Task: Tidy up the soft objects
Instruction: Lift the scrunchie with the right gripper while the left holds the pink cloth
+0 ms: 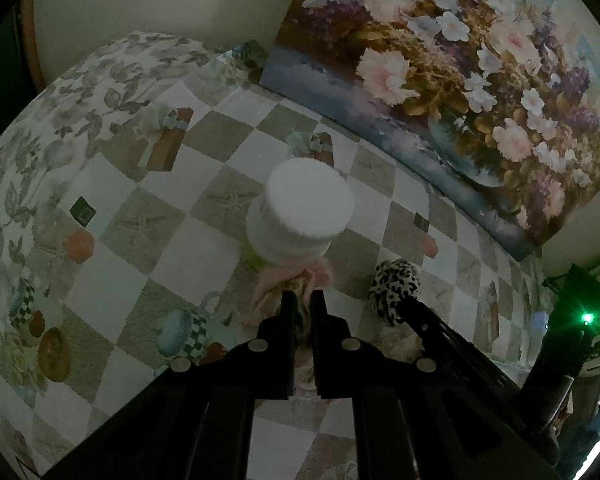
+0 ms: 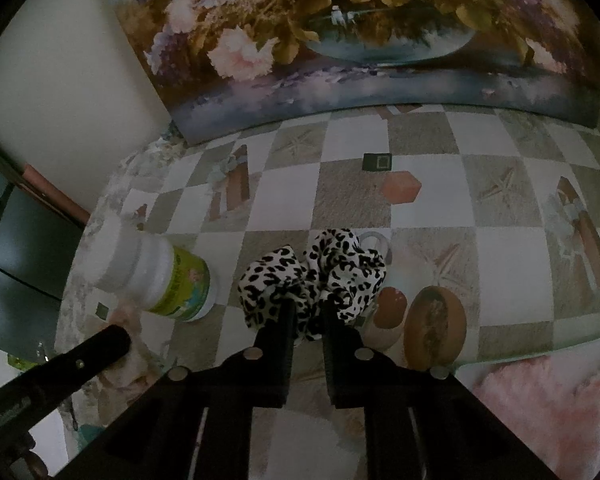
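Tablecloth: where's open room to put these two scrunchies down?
Free: tablecloth between the painting and the spotted scrunchie, stretching right. Crowded: around the white bottle, where the left gripper pinches the pink scrunchie.

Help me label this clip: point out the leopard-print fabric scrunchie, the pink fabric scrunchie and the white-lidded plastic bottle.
leopard-print fabric scrunchie [image 2: 312,276]: right wrist view, middle folds.
pink fabric scrunchie [image 1: 276,284]: left wrist view, left ruffle.
white-lidded plastic bottle [image 1: 306,204]: left wrist view, lid top.
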`<move>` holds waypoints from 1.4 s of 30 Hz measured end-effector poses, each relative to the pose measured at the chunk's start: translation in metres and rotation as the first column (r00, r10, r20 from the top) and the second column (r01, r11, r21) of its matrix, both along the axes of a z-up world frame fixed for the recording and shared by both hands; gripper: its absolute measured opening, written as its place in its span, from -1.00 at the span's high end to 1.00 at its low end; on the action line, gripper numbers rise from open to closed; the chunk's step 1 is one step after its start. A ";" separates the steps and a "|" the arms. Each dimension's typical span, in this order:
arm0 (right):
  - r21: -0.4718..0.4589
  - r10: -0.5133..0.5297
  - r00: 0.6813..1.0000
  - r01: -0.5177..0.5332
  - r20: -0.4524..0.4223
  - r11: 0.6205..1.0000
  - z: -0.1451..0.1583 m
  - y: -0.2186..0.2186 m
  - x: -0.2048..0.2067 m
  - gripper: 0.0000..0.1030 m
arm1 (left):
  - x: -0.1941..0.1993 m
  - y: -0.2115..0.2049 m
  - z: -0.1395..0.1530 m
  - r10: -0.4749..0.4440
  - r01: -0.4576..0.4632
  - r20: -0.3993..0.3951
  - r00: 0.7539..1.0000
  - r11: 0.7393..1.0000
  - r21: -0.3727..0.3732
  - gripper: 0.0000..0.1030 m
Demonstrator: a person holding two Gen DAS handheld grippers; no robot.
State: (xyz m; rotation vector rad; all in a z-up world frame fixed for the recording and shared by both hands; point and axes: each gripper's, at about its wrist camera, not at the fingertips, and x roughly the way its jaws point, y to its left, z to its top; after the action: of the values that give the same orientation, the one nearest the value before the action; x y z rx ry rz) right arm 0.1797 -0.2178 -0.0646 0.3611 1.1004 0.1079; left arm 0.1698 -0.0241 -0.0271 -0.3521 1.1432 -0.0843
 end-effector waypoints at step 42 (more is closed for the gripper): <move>-0.276 0.140 0.987 -0.157 -0.079 0.948 -0.027 0.049 -0.006 -0.27 | 0.001 0.006 0.002 0.027 -0.027 -0.004 1.000 0.999 0.033 0.87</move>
State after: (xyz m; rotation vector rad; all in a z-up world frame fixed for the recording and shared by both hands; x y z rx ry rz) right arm 0.1740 -0.1684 -0.0917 0.0247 1.1827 0.0726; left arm 0.1703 -0.0182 -0.0249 -0.3382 1.1430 -0.0410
